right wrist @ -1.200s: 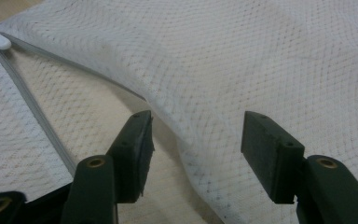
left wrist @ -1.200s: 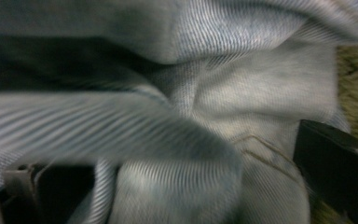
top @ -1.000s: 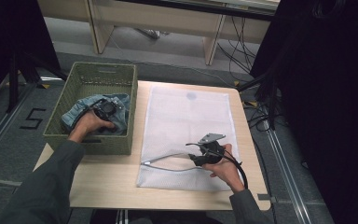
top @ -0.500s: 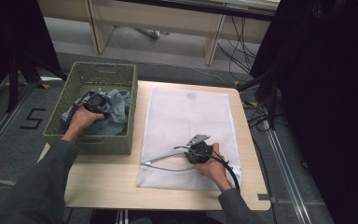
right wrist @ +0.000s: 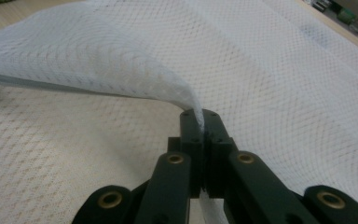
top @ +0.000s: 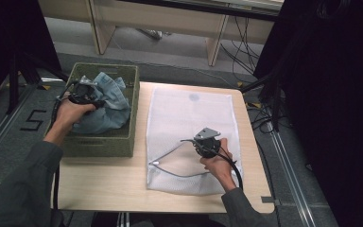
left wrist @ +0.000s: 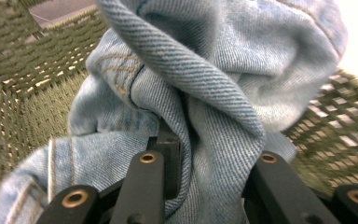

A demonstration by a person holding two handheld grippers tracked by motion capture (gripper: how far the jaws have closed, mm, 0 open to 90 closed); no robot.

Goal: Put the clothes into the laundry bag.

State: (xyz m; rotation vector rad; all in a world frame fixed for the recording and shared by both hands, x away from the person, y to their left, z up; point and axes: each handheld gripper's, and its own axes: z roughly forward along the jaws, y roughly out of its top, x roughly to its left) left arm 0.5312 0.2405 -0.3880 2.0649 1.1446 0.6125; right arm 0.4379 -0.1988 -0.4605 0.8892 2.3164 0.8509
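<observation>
A light blue denim garment [top: 105, 105] bulges out of the green woven basket [top: 123, 142] at the table's left. My left gripper [top: 94, 100] is shut on a fold of the denim [left wrist: 200, 93] and holds it up above the basket's rim. A white mesh laundry bag [top: 191, 113] lies flat on the table at the right. My right gripper [top: 189, 141] is shut on the upper layer of the mesh bag [right wrist: 135, 60] near its zipped opening and lifts that edge off the lower layer.
The basket wall [left wrist: 18, 74] surrounds the denim on both sides. Bare wooden table [top: 99, 182] shows in front of the basket and bag. A wooden bench [top: 156, 19] stands beyond the table, and cables [top: 260, 113] run on the floor at the right.
My left gripper has risen and moved toward the far end of the basket, pulling the denim up with it. My right gripper has shifted left, holding the bag's edge lifted.
</observation>
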